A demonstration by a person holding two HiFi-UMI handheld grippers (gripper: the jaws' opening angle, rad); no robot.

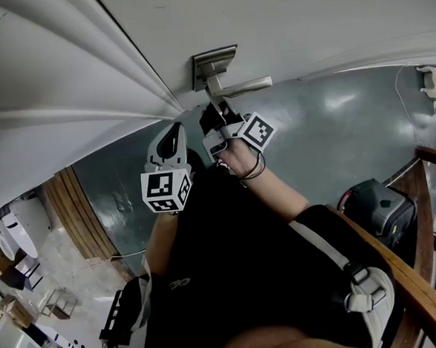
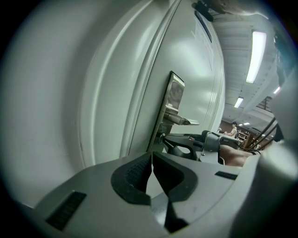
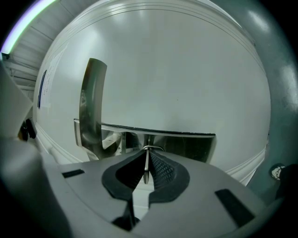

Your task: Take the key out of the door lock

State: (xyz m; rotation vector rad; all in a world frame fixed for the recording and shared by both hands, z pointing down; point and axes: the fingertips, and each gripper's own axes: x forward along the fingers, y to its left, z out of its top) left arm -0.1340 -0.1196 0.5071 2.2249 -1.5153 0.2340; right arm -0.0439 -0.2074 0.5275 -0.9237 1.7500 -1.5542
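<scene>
A thin metal key stands edge-on between the black pads of my right gripper, which is shut on it. The key sits just below the steel lock plate of the white door, beside the lever handle. In the head view the right gripper is pressed up under the handle and plate. My left gripper hangs a little to the left and back from the door, shut with nothing in it. From it I see the right gripper at the lock.
The white door fills the upper part of the head view, over a grey-green floor. A wooden railing runs along the right, with a black case beside it. Wooden panelling stands at the left.
</scene>
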